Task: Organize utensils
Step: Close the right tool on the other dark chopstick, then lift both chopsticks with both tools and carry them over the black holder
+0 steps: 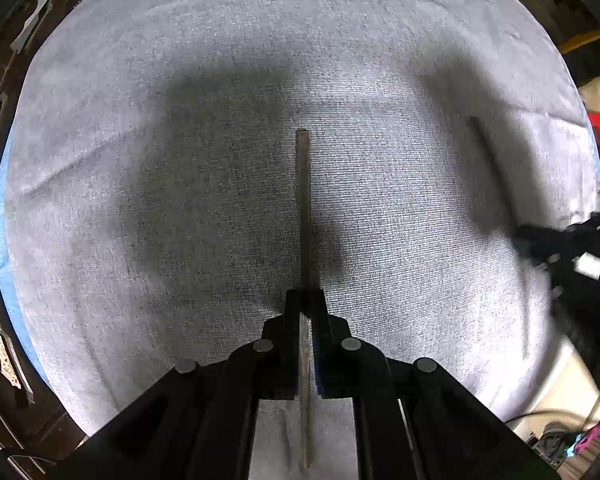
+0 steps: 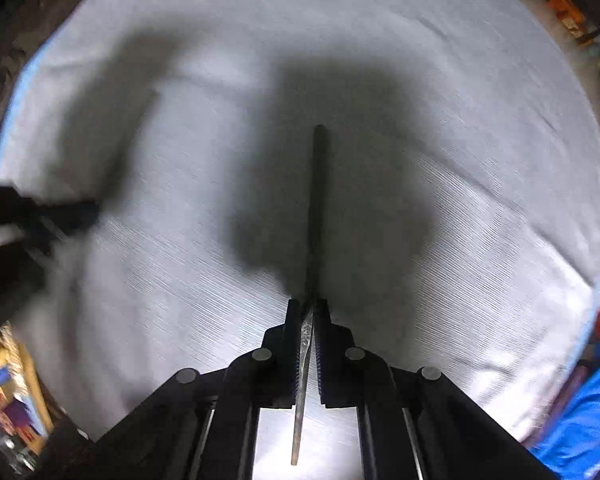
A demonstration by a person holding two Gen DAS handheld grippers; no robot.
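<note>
1. The left gripper (image 1: pixel 305 300) is clamped on a thin flat utensil (image 1: pixel 303 200) seen edge-on; its far end points to 12 o'clock over the grey cloth (image 1: pixel 140 160), and its near end runs back between the fingers toward 6 o'clock
2. The right gripper (image 2: pixel 309 306) is likewise clamped on a second slim utensil (image 2: pixel 318 200), darker and also pointing to 12 o'clock
3. What kind of utensil each one is cannot be told from this edge-on angle
4. In the left wrist view the right gripper appears blurred at 3 o'clock; in the right wrist view the left one sits at 9 o'clock
5. Judged step: both utensils are lifted and in carry, not yet placed
6. No tray or holder is in view, so the next move likely calls for choosing a spot on the cloth, lowering each piece flat and parallel, then releasing
</note>
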